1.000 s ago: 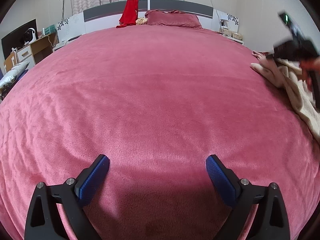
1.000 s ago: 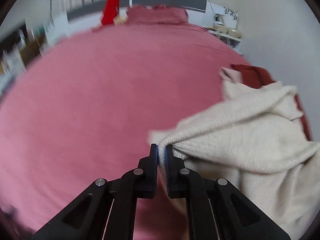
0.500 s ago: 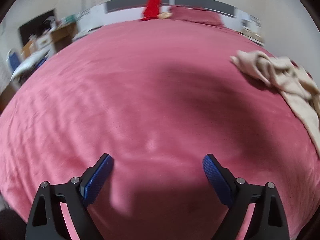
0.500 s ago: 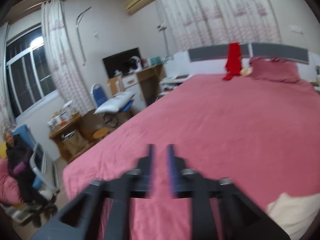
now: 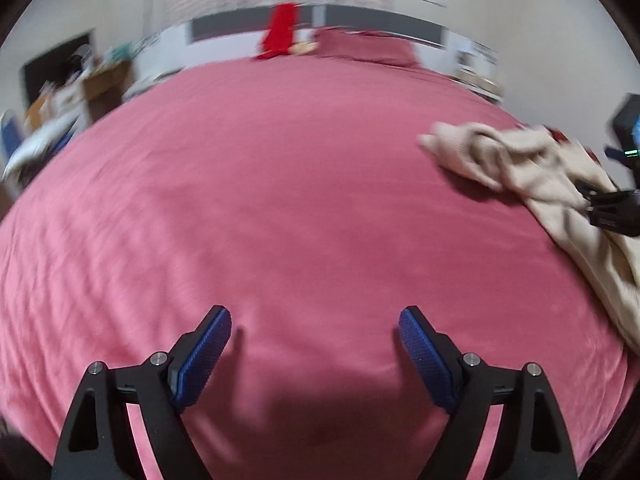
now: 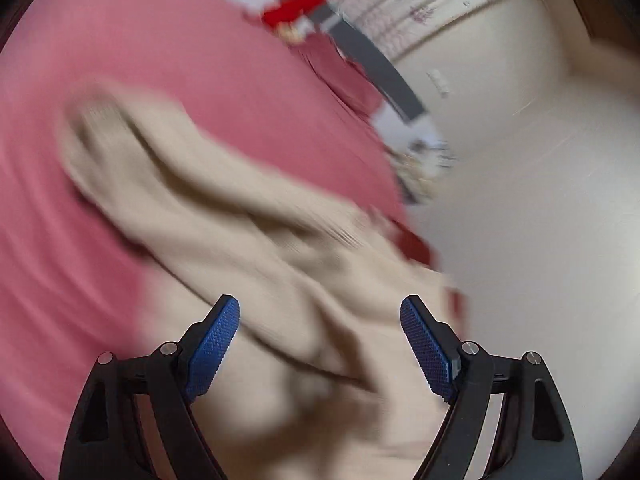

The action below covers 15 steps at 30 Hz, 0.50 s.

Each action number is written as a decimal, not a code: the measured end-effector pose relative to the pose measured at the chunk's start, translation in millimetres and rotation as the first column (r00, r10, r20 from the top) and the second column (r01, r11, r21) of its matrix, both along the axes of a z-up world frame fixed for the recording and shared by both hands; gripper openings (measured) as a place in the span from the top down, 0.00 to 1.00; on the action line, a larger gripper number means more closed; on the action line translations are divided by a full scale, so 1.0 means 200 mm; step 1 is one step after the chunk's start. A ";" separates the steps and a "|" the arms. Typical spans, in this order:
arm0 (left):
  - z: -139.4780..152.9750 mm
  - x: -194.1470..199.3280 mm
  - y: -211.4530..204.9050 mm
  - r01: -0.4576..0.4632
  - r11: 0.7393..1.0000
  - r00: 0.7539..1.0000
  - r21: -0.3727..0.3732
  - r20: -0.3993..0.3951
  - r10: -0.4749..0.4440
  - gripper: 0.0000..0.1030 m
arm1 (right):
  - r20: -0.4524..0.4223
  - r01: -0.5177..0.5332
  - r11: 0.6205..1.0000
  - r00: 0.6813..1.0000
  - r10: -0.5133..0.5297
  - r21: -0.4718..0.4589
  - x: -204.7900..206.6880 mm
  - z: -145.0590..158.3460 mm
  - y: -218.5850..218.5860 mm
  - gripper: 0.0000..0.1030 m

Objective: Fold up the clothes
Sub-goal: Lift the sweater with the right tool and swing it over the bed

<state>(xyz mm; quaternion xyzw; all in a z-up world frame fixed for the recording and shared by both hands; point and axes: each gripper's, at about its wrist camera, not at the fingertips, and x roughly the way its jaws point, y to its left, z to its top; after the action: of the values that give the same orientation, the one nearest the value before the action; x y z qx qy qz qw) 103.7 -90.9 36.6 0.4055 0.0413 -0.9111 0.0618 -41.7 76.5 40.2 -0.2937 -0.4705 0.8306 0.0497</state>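
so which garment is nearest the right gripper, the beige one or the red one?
The beige sweater, crumpled right under the right gripper, whose jaws are opening and press nothing. The red garment hangs far off on the headboard.

Beige garment (image 5: 516,160) on pink bedspread (image 5: 280,184) (plain, both).

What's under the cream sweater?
The cream sweater lies crumpled on the pink bedspread. A dark red bit peeks out at its far edge. Anything else beneath it is hidden.
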 end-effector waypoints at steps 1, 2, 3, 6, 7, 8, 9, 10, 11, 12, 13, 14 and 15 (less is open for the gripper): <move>0.01 -0.02 0.05 0.027 1.000 1.000 -0.011 0.000 -0.027 0.15 | 0.002 0.010 0.997 1.000 -0.010 0.076 -0.04 -0.06 0.05 0.19; 0.01 -0.03 0.10 0.045 0.999 0.999 -0.009 0.006 -0.045 0.15 | 0.003 0.019 0.988 1.000 -0.020 0.152 -0.08 -0.11 0.11 0.19; 0.00 -0.04 0.13 0.057 0.998 0.998 0.007 0.018 -0.058 0.15 | 0.021 0.013 0.983 1.000 -0.017 0.186 -0.12 -0.15 0.15 0.19; 0.00 -0.05 0.18 0.085 0.996 0.995 0.036 0.044 -0.086 0.15 | 0.158 0.004 1.000 0.987 -0.006 0.016 -0.21 -0.17 0.26 0.92; 0.00 -0.05 0.18 0.088 0.996 0.995 0.033 0.046 -0.089 0.15 | 0.205 0.054 0.991 0.978 -0.028 -0.122 -0.24 -0.14 0.31 0.91; 0.00 -0.04 0.18 0.091 0.995 0.995 0.029 0.049 -0.092 0.15 | 0.235 0.113 0.961 0.971 -0.052 -0.252 -0.27 -0.09 0.36 0.91; 0.00 -0.03 0.17 0.087 0.996 0.995 0.031 0.049 -0.088 0.15 | 0.265 0.169 0.910 0.962 -0.068 -0.379 -0.28 -0.05 0.40 0.92; 0.01 -0.02 0.16 0.077 0.996 0.996 0.037 0.048 -0.078 0.15 | 0.295 0.213 0.838 0.953 -0.066 -0.503 -0.28 0.01 0.44 0.92; 0.02 -0.01 0.14 0.067 0.997 0.997 0.043 0.048 -0.069 0.15 | 0.328 0.246 0.712 0.944 -0.023 -0.658 -0.26 0.07 0.46 0.92; 0.03 0.00 0.12 0.057 0.997 0.997 0.048 0.047 -0.059 0.15 | 0.351 0.270 0.582 0.936 0.028 -0.767 -0.24 0.12 0.46 0.92; 0.04 0.02 0.09 0.039 0.997 0.998 0.059 0.043 -0.042 0.15 | 0.366 0.290 0.485 0.928 0.067 -0.825 -0.22 0.16 0.44 0.92; 0.05 0.04 0.05 0.017 0.997 0.999 0.075 0.037 -0.019 0.15 | 0.375 0.302 0.392 0.919 0.122 -0.869 -0.20 0.20 0.39 0.92; 0.07 0.06 0.01 -0.007 0.996 0.999 0.087 0.033 0.004 0.15 | 0.376 0.309 0.303 0.907 0.191 -0.901 -0.17 0.24 0.32 0.92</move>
<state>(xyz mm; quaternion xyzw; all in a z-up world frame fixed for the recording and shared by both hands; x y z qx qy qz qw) 115.2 -89.9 50.1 0.4224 0.0812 -0.9015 0.0471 -76.6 140.0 89.1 -0.4522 0.1236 0.8597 -0.2027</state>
